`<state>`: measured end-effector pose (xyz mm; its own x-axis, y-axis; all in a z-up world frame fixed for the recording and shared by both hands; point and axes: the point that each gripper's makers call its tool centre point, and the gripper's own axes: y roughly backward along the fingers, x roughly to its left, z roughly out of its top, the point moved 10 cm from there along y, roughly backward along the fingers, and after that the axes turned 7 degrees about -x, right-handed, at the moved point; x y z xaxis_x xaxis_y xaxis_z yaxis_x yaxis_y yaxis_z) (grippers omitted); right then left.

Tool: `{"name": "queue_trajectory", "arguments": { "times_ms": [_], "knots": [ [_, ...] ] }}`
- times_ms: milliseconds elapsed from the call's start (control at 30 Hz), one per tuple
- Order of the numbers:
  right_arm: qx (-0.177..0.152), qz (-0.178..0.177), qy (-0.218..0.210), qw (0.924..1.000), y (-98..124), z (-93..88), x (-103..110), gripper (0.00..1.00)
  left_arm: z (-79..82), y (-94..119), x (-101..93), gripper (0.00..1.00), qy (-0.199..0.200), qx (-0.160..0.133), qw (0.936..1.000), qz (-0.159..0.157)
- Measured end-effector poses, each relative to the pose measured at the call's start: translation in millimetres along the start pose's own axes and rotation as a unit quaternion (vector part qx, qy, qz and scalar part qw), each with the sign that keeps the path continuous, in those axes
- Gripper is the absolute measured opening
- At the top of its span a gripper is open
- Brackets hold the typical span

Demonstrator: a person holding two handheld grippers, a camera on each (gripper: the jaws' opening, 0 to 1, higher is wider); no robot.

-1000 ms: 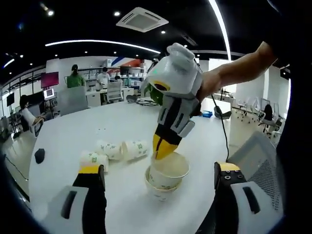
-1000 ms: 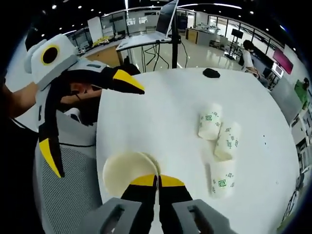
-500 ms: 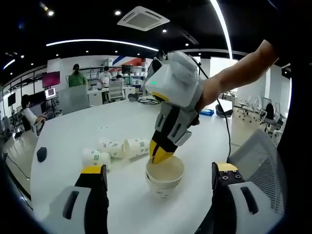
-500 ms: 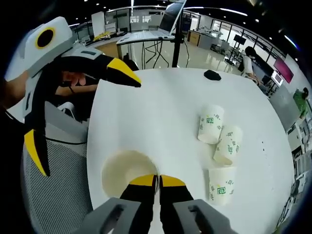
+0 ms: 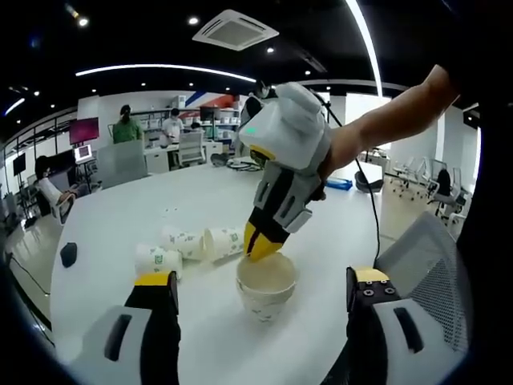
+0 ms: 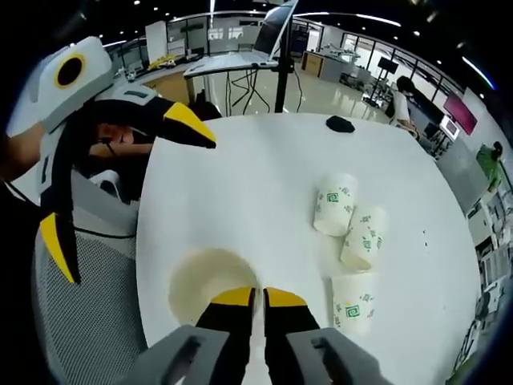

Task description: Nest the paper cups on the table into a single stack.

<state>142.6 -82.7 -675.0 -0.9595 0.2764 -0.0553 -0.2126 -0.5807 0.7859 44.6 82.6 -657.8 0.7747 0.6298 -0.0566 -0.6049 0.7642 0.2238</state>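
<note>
A short stack of nested paper cups (image 5: pixel 267 287) stands upright on the white round table (image 5: pixel 120 216). My right gripper (image 5: pixel 256 247) comes down from above, jaws together at the back rim of the top cup (image 6: pixel 208 285), pinching it. My left gripper (image 5: pixel 258 282) is open wide, one finger on each side of the stack and nearer to me than it. It also appears, open, beyond the table edge as the left gripper (image 6: pixel 120 184). Three more cups with green print lie on their sides in a cluster (image 5: pixel 183 243) (image 6: pixel 353 303).
A small black object (image 5: pixel 66 254) (image 6: pixel 340 123) lies on the table beyond the fallen cups. A grey mesh chair (image 5: pixel 433 273) (image 6: pixel 96 321) stands against the table edge by the stack. Desks, screens and people fill the office behind.
The top cup has sunk deeper into the one beneath, so the stack is shorter. My right gripper's tips have risen from inside the cup to its rim. The left gripper stays open.
</note>
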Motion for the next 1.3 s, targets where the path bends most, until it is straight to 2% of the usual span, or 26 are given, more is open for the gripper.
{"name": "queue_trajectory", "arguments": {
  "times_ms": [233,400,633,800,1000,1300],
  "knots": [
    [-0.02,-0.007,-0.011,0.9997,11.0,4.4,-2.0,0.09,-1.0,-0.2,0.2,0.87,0.003,0.001,1.0,-0.001],
    [-0.035,-0.021,-0.006,0.9991,20.8,4.6,-12.5,0.15,-0.5,0.1,-1.0,0.87,0.005,0.001,1.0,-0.002],
    [-0.045,-0.067,0.003,0.9967,28.8,-9.7,-36.3,0.26,0.1,1.7,-0.4,0.87,0.01,-0.004,0.9999,0.0],
    [-0.042,-0.083,0.004,0.9956,31.0,-18.3,-45.7,0.31,0.0,2.5,0.3,0.87,0.012,-0.004,0.9999,0.002],
    [-0.032,-0.098,0.016,0.9946,23.1,-35.7,-57.4,0.34,0.5,3.5,0.3,0.87,0.016,-0.007,0.9998,0.004],
    [-0.03,-0.119,0.032,0.9919,7.3,-49.0,-73.6,0.38,-1.1,5.0,2.6,0.87,0.018,-0.004,0.9998,0.005]
  ]
}}
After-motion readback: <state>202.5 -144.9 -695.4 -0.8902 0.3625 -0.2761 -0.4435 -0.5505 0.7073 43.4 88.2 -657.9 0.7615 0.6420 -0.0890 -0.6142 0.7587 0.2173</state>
